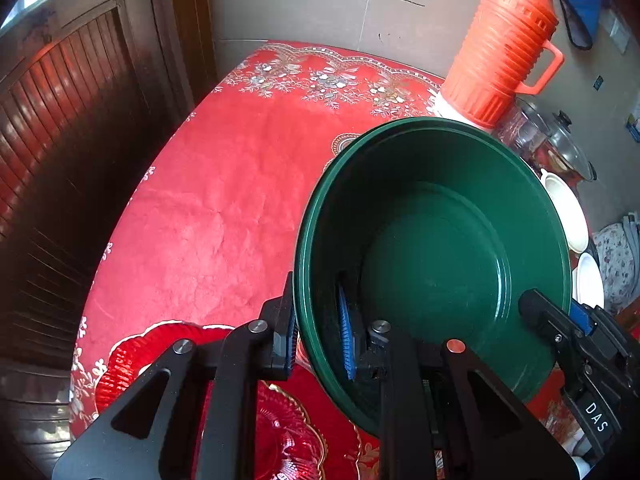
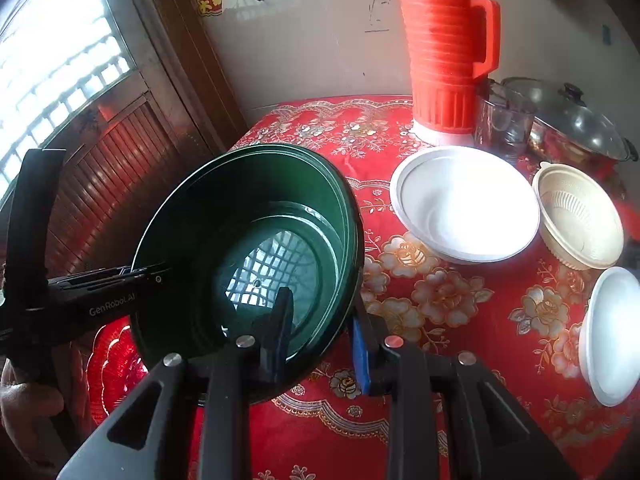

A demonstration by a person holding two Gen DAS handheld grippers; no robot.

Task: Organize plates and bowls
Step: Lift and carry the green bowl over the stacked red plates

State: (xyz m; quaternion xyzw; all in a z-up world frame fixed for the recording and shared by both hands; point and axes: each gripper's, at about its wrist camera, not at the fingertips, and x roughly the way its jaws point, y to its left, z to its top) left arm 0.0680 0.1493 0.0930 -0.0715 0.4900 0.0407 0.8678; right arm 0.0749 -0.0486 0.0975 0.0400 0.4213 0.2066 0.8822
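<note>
A large dark green bowl (image 1: 436,248) is held tilted above the red tablecloth by both grippers. My left gripper (image 1: 320,334) is shut on its near-left rim, one finger inside and one outside. My right gripper (image 2: 322,334) is shut on the opposite rim of the green bowl (image 2: 248,240); it also shows in the left wrist view (image 1: 560,320). A red glass plate (image 1: 280,432) lies under the left gripper. A white bowl (image 2: 464,204), a cream strainer bowl (image 2: 580,220) and a white plate (image 2: 612,336) sit to the right.
An orange thermos (image 2: 444,48) stands at the back of the table, with a glass jar (image 2: 504,124) and a glass-lidded pot (image 2: 572,120) beside it. A wooden slatted shutter (image 1: 60,128) and the wall bound the table's left and back edges.
</note>
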